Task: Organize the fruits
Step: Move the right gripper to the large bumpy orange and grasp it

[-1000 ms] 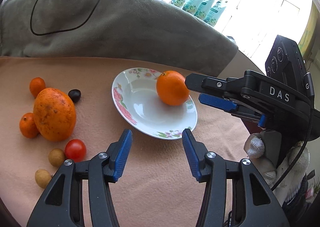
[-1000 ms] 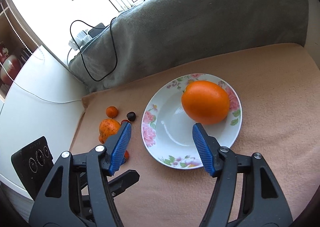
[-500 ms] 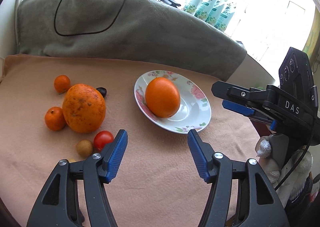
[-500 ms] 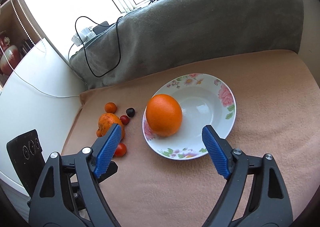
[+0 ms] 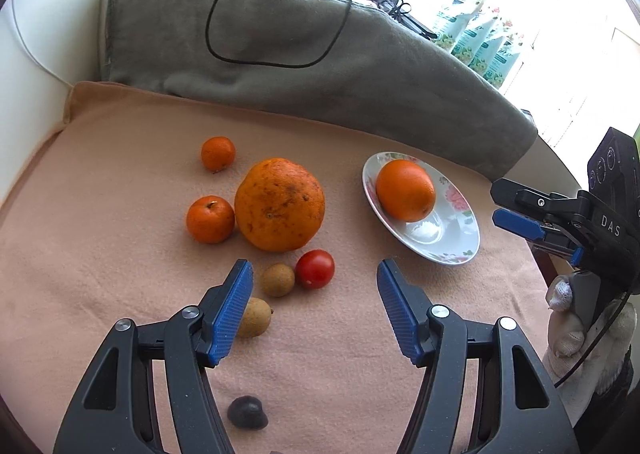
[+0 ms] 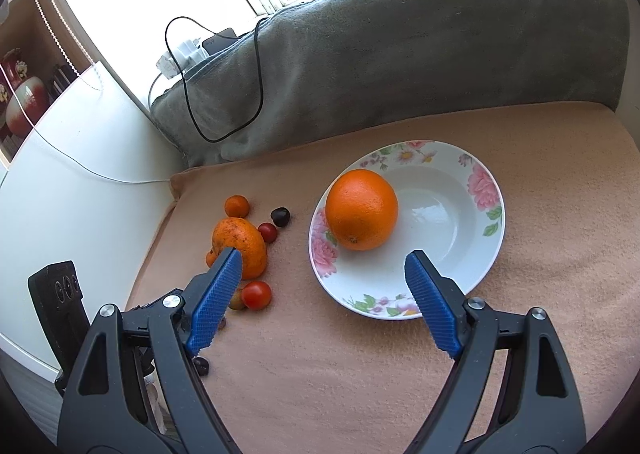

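Only the left wrist view shows two longans [image 5: 277, 280] (tan, small).

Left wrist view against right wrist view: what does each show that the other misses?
Only the left wrist view shows the right gripper, open and empty, and the oval tan fruit beside the left gripper, also open and empty. Only the right wrist view shows the red and white vase on a shelf. Both show the smooth orange on the floral white plate and the large speckled orange citrus.

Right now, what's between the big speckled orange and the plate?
Only bare cloth between the speckled orange and the plate, per the left wrist view.
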`<state>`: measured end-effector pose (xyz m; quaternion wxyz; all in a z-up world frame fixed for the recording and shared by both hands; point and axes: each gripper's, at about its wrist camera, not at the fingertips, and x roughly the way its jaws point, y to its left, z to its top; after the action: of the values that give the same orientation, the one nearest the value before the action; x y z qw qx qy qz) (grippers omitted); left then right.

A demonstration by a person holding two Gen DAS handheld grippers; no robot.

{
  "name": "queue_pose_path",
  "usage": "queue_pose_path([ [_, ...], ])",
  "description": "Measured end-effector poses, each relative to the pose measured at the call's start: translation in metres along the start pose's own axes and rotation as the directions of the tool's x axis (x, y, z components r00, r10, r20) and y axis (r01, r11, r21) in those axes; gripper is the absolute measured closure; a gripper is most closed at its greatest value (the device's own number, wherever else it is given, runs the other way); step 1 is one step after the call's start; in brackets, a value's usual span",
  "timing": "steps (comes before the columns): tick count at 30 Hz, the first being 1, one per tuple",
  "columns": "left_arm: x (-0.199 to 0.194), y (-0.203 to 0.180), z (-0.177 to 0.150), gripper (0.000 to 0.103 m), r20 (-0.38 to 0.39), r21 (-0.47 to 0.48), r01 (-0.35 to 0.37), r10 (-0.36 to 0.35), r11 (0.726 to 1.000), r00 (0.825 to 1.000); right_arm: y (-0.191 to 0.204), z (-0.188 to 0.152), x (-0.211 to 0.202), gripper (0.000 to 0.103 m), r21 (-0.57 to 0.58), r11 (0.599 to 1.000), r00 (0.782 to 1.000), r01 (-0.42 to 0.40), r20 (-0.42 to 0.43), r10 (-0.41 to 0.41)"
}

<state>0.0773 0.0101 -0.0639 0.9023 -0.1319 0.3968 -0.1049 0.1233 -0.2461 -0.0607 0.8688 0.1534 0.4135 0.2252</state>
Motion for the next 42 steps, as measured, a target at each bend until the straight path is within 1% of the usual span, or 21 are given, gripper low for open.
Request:
queue_pose_path([
  [3,0.002,0.009,0.002,0.035,-0.006,-0.013,-0.010,0.010,1.000,1.000,0.007,0.001,0.007,0.017,-0.014,1.000,1.000,-0.010,-0.017,0.010],
  [8,0.008,0.021,0.005,0.035,-0.016,-0.040,-0.002,0.001,0.999,1.000,0.019,0.003,0.020,0.015,-0.034,0.999,0.998,-0.030,-0.047,0.028],
  [16,0.019,0.029,0.007,0.035,-0.034,-0.077,0.041,-0.043,0.996,0.998,0.040,0.008,0.049,0.015,-0.071,0.995,0.992,-0.072,-0.112,0.064],
  [26,0.036,0.041,0.012,0.035,-0.059,-0.159,0.104,-0.114,0.982,0.992,0.064,0.013,0.091,0.015,-0.082,0.988,0.972,-0.131,-0.207,0.111],
  [35,0.048,0.047,0.016,0.037,-0.069,-0.190,0.125,-0.140,0.974,0.988,0.072,0.024,0.123,0.015,-0.042,0.984,0.951,-0.171,-0.269,0.154],
  [42,0.053,0.047,0.017,0.038,-0.075,-0.193,0.139,-0.156,0.971,0.985,0.075,0.024,0.141,0.015,-0.032,0.985,0.942,-0.172,-0.299,0.155],
])
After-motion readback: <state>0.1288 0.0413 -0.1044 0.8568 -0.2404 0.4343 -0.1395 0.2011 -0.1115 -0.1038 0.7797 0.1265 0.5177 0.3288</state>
